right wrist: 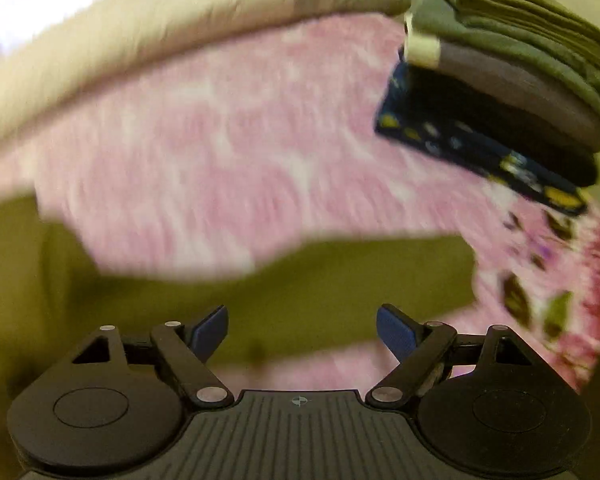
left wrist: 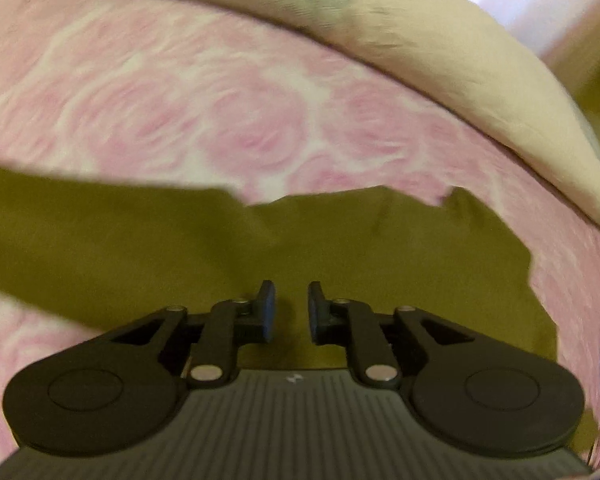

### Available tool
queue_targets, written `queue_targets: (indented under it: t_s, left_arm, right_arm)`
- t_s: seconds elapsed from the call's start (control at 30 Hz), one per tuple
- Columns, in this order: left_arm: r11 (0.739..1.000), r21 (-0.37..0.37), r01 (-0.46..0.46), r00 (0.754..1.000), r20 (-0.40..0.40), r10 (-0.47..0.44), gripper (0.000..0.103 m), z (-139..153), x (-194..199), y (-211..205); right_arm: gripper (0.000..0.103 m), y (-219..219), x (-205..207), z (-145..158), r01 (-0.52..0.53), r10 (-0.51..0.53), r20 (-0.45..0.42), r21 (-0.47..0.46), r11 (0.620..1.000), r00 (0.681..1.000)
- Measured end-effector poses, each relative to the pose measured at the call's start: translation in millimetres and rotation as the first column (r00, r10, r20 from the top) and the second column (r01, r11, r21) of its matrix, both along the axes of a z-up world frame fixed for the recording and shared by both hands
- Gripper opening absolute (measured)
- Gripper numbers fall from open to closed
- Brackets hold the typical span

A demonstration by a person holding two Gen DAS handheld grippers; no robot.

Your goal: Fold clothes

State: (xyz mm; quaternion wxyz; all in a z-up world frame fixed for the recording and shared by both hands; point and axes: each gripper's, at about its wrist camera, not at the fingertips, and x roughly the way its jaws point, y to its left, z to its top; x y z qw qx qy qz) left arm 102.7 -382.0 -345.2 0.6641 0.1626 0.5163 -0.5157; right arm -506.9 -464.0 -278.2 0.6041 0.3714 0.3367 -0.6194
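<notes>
An olive-green garment (left wrist: 260, 240) lies spread on the pink rose-patterned bed sheet (left wrist: 220, 112). My left gripper (left wrist: 291, 312) hovers over the garment with its jaws a narrow gap apart and nothing between them. In the right wrist view the same olive garment (right wrist: 340, 280) lies below my right gripper (right wrist: 302, 334), whose jaws stand wide open and empty. Both views are motion-blurred.
A stack of folded clothes (right wrist: 512, 92), olive and grey on top and dark blue patterned at the bottom, sits on the sheet at the upper right. A cream blanket or pillow (left wrist: 460, 52) runs along the far side of the bed and also shows in the right wrist view (right wrist: 140, 32).
</notes>
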Motion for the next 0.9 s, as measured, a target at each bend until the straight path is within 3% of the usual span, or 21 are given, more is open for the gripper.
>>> queue_targets:
  t_s: [0.13, 0.2, 0.4, 0.47, 0.53, 0.57, 0.6, 0.63, 0.67, 0.73, 0.8, 0.9]
  left_arm:
    - [0.981, -0.03, 0.19, 0.981, 0.033, -0.189, 0.024, 5, -16, -41]
    - [0.958, -0.043, 0.283, 0.958, 0.051, -0.281, 0.029, 3, -26, -64]
    - [0.85, -0.053, 0.524, 0.848, 0.123, -0.515, 0.043, -10, -58, -131]
    - [0.82, -0.013, 0.572, 0.81, 0.166, -0.562, 0.045, -23, -61, -145]
    - [0.791, 0.035, 0.611, 0.769, 0.208, -0.604, 0.045, -36, -63, -158]
    - [0.78, 0.051, 0.623, 0.758, 0.203, -0.619, 0.037, -43, -60, -159]
    - [0.772, 0.064, 0.633, 0.752, 0.189, -0.632, 0.028, -50, -56, -158]
    - [0.767, 0.045, 0.64, 0.749, 0.186, -0.636, 0.021, -52, -52, -155]
    - [0.772, 0.019, 0.636, 0.757, 0.18, -0.628, 0.003, -50, -49, -153]
    - [0.785, -0.032, 0.619, 0.779, 0.157, -0.607, 0.002, -44, -41, -150]
    - [0.795, -0.078, 0.601, 0.793, 0.187, -0.581, 0.002, -30, -34, -149]
    - [0.83, -0.162, 0.533, 0.837, 0.244, -0.49, 0.003, -5, -18, -160]
  right_arm:
    - [0.083, -64, 37, -12, -0.128, 0.13, 0.119, -0.022, 0.992, 0.984]
    - [0.075, -90, 71, -21, -0.23, 0.232, 0.177, -0.029, 0.973, 0.957]
    - [0.075, -137, 182, -54, -0.505, 0.482, 0.326, -0.016, 0.863, 0.813]
    - [0.075, -145, 203, -69, -0.545, 0.513, 0.336, 0.002, 0.838, 0.79]
    - [0.075, -151, 216, -86, -0.564, 0.524, 0.335, 0.026, 0.825, 0.783]
    - [0.075, -155, 219, -94, -0.568, 0.521, 0.346, 0.045, 0.822, 0.781]
    - [0.063, -156, 223, -99, -0.581, 0.529, 0.351, 0.057, 0.812, 0.773]
    - [0.006, -156, 227, -100, -0.601, 0.546, 0.352, 0.062, 0.797, 0.76]
    - [0.003, -156, 231, -102, -0.621, 0.564, 0.353, 0.067, 0.781, 0.747]
    - [0.001, -157, 240, -101, -0.66, 0.607, 0.336, 0.059, 0.749, 0.72]
    - [0.001, -162, 248, -88, -0.687, 0.661, 0.272, 0.002, 0.726, 0.699]
    - [0.001, -179, 258, -60, -0.68, 0.687, 0.195, -0.109, 0.725, 0.7]
